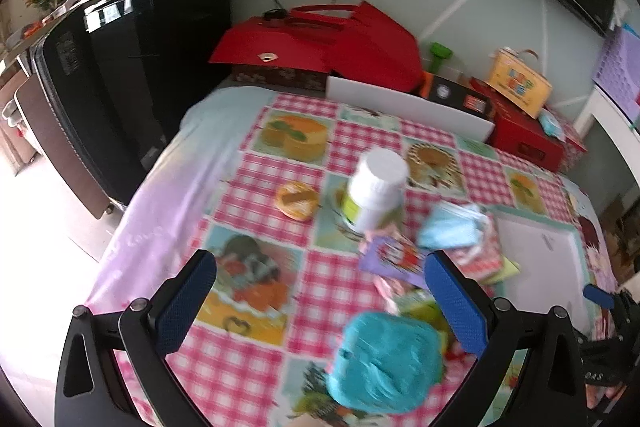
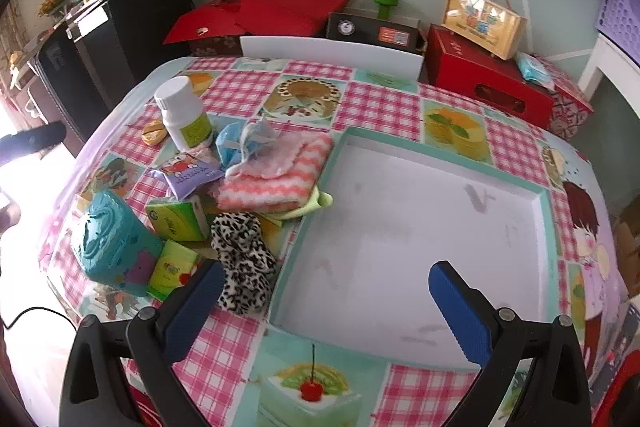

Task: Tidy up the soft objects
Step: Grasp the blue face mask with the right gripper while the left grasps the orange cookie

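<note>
You see a pink-and-white zigzag cloth (image 2: 276,175); a black-and-white leopard-print scrunchie (image 2: 242,263); a teal pouch (image 2: 110,241); your fingers' pads (image 2: 460,311) are blue; the tablecloth (image 2: 380,103) is pink gingham.

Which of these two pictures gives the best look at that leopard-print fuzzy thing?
The right wrist view: the leopard-print fuzzy thing lies sharp and whole beside the white tray, near the right hand-held gripper. In the blurred left wrist view I cannot find it.

We scan for print and nothing reads cleanly. The green tissue packet (image 2: 179,219) carries a logo we can't make out, the purple cartoon packet (image 2: 188,174) shows a blurred line, and the white bottle's label (image 2: 195,127) stays too small to read.
</note>
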`<state>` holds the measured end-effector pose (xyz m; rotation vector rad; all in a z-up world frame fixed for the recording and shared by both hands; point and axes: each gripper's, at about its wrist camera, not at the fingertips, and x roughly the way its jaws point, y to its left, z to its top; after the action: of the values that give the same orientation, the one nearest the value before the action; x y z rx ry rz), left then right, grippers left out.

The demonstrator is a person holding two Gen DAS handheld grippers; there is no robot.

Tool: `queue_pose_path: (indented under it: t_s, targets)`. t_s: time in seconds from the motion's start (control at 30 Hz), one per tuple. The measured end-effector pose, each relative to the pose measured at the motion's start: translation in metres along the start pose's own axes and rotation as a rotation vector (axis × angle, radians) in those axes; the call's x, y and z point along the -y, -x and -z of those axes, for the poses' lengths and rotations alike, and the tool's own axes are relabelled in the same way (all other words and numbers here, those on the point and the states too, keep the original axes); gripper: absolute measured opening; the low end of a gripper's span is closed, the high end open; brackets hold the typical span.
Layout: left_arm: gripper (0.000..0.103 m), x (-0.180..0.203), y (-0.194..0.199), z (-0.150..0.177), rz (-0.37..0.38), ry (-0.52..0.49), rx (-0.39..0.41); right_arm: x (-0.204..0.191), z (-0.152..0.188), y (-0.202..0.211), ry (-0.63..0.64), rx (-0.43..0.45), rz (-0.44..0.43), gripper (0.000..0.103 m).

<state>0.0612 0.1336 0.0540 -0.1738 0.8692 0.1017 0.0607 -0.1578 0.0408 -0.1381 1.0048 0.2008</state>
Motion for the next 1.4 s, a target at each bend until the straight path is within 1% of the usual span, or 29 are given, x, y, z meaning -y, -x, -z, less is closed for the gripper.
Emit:
queue_pose_path:
  t_s: [0.2, 0.33, 0.4, 0.47, 0.6, 0.7, 0.83, 0.9, 0.97, 1.07, 1.13, 1.2, 1.3, 1.33, 1.4]
  targets:
    - [0.103, -0.023, -0.027, -0.014, 0.043, 0.017, -0.026, -0.009, -0.010, -0.022, 0.013, -0.016, -0.035, 0.103]
    - [0.103, -0.033, -0.049, -0.019, 0.029, 0.018, -0.074, -0.018, -0.022, -0.033, 0.027, -0.010, -0.058, 0.103]
    - [0.103, -0.040, -0.058, -0.023, 0.038, 0.040, -0.094, -0.022, -0.030, -0.037, 0.031, 0.002, -0.080, 0.103]
    - [0.103, -0.046, -0.068, -0.027, 0.032, 0.062, -0.119, -0.028, -0.041, -0.043, 0.030, 0.011, -0.106, 0.103]
    - [0.103, -0.048, -0.087, -0.036, 0.006, 0.062, -0.150, -0.038, -0.057, -0.052, 0.029, 0.023, -0.157, 0.102]
    - [0.103, -0.044, -0.100, -0.041, -0.014, 0.035, -0.168, -0.047, -0.070, -0.062, 0.027, 0.023, -0.214, 0.096]
    - [0.103, -0.033, -0.121, -0.045, 0.000, -0.027, -0.208, -0.057, -0.082, -0.079, 0.038, 0.012, -0.228, 0.088]
    - [0.103, -0.029, -0.133, -0.045, -0.007, -0.057, -0.229, -0.060, -0.085, -0.089, 0.032, -0.002, -0.242, 0.085]
    - [0.103, -0.027, -0.143, -0.047, -0.014, -0.073, -0.243, -0.059, -0.087, -0.098, 0.014, -0.016, -0.245, 0.084]
    - [0.103, -0.023, -0.157, -0.048, -0.013, -0.096, -0.261, -0.058, -0.090, -0.109, -0.006, -0.031, -0.251, 0.077]
    - [0.102, -0.020, -0.164, -0.047, -0.014, -0.109, -0.268, -0.058, -0.091, -0.116, -0.010, -0.042, -0.256, 0.069]
    - [0.101, -0.016, -0.171, -0.047, -0.014, -0.122, -0.271, -0.057, -0.091, -0.122, -0.013, -0.048, -0.260, 0.066]
    - [0.096, -0.011, -0.178, -0.047, -0.018, -0.141, -0.274, -0.056, -0.091, -0.126, -0.018, -0.042, -0.277, 0.064]
    - [0.091, -0.009, -0.181, -0.047, -0.019, -0.150, -0.274, -0.056, -0.090, -0.128, -0.015, -0.043, -0.277, 0.060]
    - [0.089, -0.008, -0.185, -0.046, -0.018, -0.158, -0.279, -0.056, -0.091, -0.132, -0.014, -0.048, -0.278, 0.054]
